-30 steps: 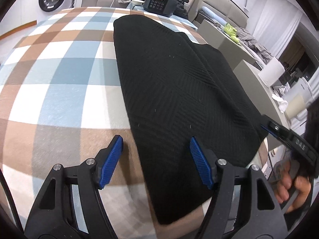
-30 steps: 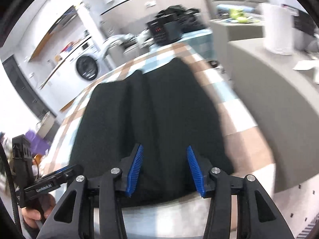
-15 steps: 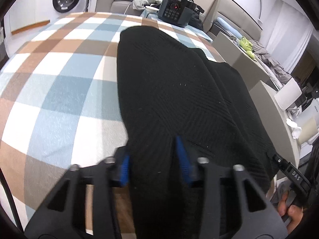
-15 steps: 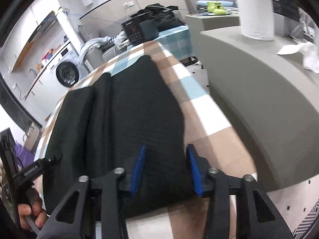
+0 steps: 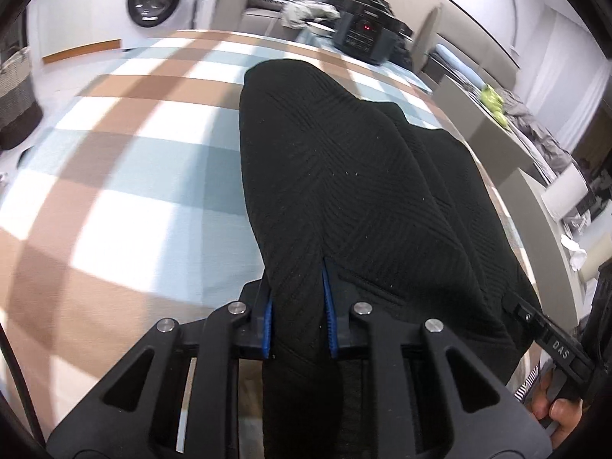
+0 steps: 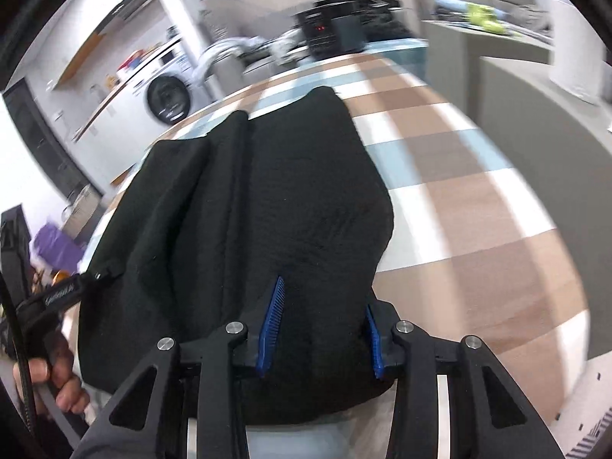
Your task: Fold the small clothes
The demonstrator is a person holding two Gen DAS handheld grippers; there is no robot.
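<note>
A black knitted garment (image 5: 344, 191) lies lengthwise on the checked tablecloth (image 5: 134, 153), folded into a long strip with a lengthwise crease (image 6: 229, 199). My left gripper (image 5: 298, 317) is at its near left corner. Its jaws are closing, and a ridge of the fabric is bunched between the blue pads (image 5: 267, 317). My right gripper (image 6: 321, 325) holds the near right corner of the garment (image 6: 306, 191), with cloth filling the space between its pads (image 6: 271, 317). Each view shows the other gripper's tip at the garment's opposite near corner, with the person's hand behind it.
A black appliance with a red display (image 5: 363, 34) stands at the far end of the table. A washing machine (image 5: 153, 0) is beyond it on the left. A grey counter (image 6: 554, 134) with a paper roll (image 6: 573, 57) runs along the right. A woven basket (image 5: 15, 95) sits on the floor at left.
Both grippers moved forward onto the garment's near edge. The left jaws went from wide open beside the cloth to pinched on it. The right jaws narrowed onto the fabric.
</note>
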